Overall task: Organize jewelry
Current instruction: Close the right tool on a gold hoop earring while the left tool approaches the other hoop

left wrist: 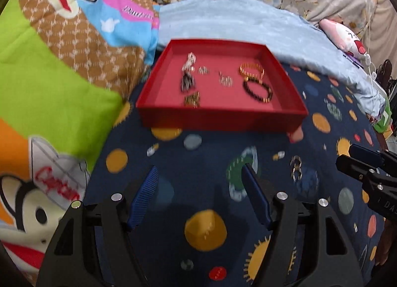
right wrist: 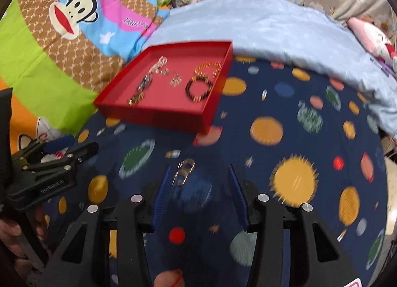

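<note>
Red tray (left wrist: 218,115) rests on the bedspread, holding an amber bracelet (left wrist: 251,69), a black bracelet (left wrist: 258,89) and small blurred pieces. One metallic piece (right wrist: 184,168) lies outside, near the tray.

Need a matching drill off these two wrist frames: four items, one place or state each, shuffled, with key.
Items:
1. black bead bracelet
2. orange bead bracelet
3. small metal ring piece
4. right gripper

Places/states:
A. lying on the planet-print bedspread, outside the tray
B. inside the red tray, nearer its front wall
C. open, holding nothing
D. inside the red tray, behind the other bracelet

Pairs: 1-B, 2-D, 3-A, 4-C
</note>
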